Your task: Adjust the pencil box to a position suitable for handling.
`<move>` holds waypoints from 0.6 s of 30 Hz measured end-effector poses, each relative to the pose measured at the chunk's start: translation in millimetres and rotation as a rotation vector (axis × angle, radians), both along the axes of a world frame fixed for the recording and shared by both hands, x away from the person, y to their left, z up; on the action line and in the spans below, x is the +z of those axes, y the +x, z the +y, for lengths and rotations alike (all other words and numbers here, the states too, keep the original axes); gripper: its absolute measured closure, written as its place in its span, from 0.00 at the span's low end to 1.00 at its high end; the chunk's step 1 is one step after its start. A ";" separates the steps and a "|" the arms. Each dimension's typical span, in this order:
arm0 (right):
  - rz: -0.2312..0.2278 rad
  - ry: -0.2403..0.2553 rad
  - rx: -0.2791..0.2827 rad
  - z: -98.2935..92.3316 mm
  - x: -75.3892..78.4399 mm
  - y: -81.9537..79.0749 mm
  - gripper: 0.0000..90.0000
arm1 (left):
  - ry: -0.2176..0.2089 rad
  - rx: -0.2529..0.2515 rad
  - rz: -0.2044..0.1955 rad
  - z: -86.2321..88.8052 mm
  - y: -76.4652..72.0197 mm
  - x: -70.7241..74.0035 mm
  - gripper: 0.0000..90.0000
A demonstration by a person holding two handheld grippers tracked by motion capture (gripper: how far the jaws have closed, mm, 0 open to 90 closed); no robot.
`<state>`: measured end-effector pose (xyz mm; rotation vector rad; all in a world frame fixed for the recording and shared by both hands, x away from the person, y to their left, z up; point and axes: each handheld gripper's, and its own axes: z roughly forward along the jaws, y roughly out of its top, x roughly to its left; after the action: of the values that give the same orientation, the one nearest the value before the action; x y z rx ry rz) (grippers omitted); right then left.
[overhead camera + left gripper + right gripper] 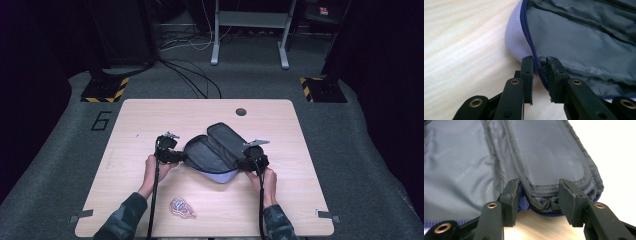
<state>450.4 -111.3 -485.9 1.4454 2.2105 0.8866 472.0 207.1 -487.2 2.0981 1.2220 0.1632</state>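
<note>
An unzipped pouch (215, 155) lies spread open mid-table, grey lining up, with lilac outside and a blue zipper. My left gripper (181, 156) is at its left rim. In the left gripper view the jaws (540, 60) stand close together, with the zipper edge (534, 53) pinched between them. My right gripper (243, 162) is at the pouch's right end. There the end of the black-edged flap (549, 157) sits bunched between the two jaws (540, 185), and both pads touch it.
A small patterned packet (182, 206) lies near the front edge of the wooden table (150, 120), between the person's forearms. A cable hole (241, 111) is at the back. Beyond the table are floor cables and a stand's legs.
</note>
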 end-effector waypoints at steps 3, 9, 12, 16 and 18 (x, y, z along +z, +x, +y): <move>-0.010 -0.017 0.002 -3.0 -0.1 8.1 0.53 | -0.017 -0.021 0.021 -4.3 -9.8 -2.9 0.82; 0.005 0.027 -0.008 -11.7 0.9 14.2 0.41 | -0.038 -0.067 0.017 -3.2 -17.8 3.9 0.65; -0.017 0.054 -0.030 -12.2 5.5 3.5 0.34 | -0.051 -0.055 0.007 -2.4 -17.5 9.3 0.51; -0.041 0.098 -0.077 -12.4 12.2 -17.9 0.28 | -0.036 -0.034 -0.055 0.2 -6.3 23.0 0.40; -0.039 0.106 -0.085 -13.0 12.3 -20.1 0.28 | -0.033 -0.027 -0.066 0.1 -2.7 25.2 0.39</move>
<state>430.2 -124.3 -473.6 1.5439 2.0863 1.0076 469.3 207.2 -462.0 2.0639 1.1492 0.1969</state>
